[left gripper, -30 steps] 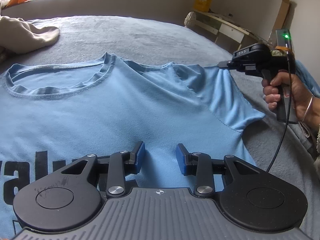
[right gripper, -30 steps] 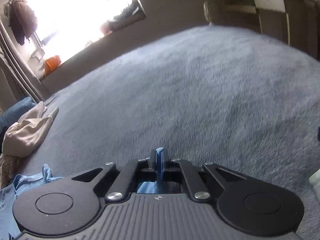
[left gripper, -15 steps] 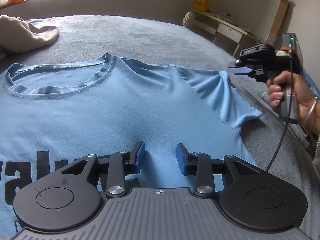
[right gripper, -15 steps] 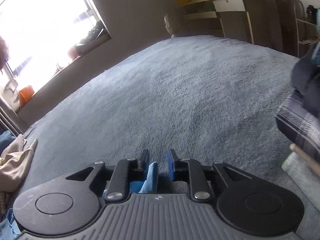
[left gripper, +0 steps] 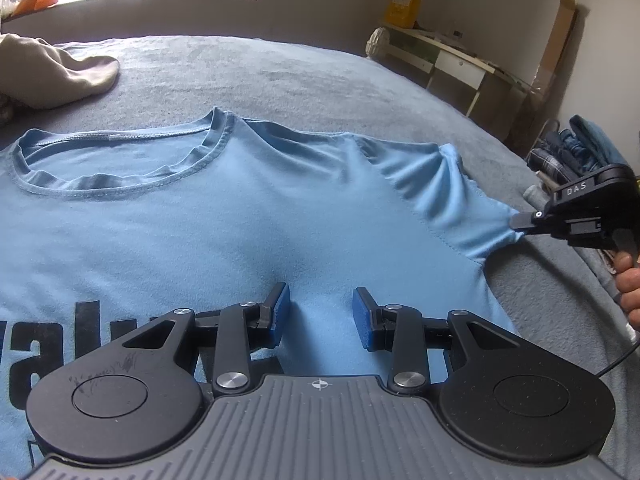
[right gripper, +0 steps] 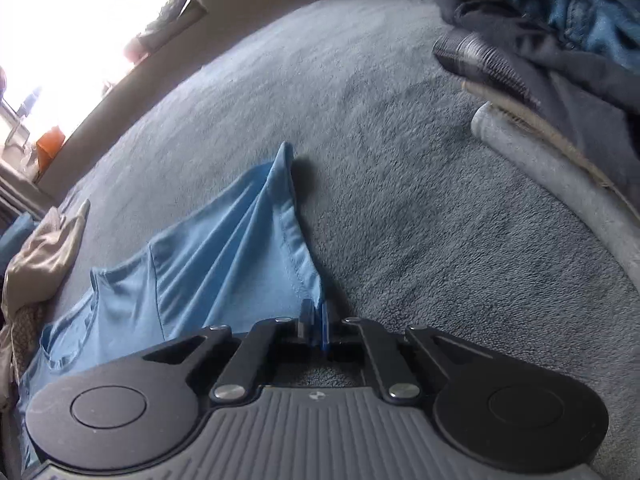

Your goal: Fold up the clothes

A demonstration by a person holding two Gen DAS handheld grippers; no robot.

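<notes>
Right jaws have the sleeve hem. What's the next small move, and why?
Probably carry the sleeve inward over the shirt chest. The right gripper is shut on its hem, the shirt lies flat, and the left gripper hangs open above the chest.

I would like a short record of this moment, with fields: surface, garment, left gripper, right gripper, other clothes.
surface: grey blanket
garment: blue T-shirt, spread flat, collar away from the left camera, dark print on the front
left gripper: open, over the shirt's chest, holding nothing
right gripper: shut on the sleeve hem, sleeve bunched toward it
other clothes: beige garment beyond the collar; dark pile at the right edge
</notes>
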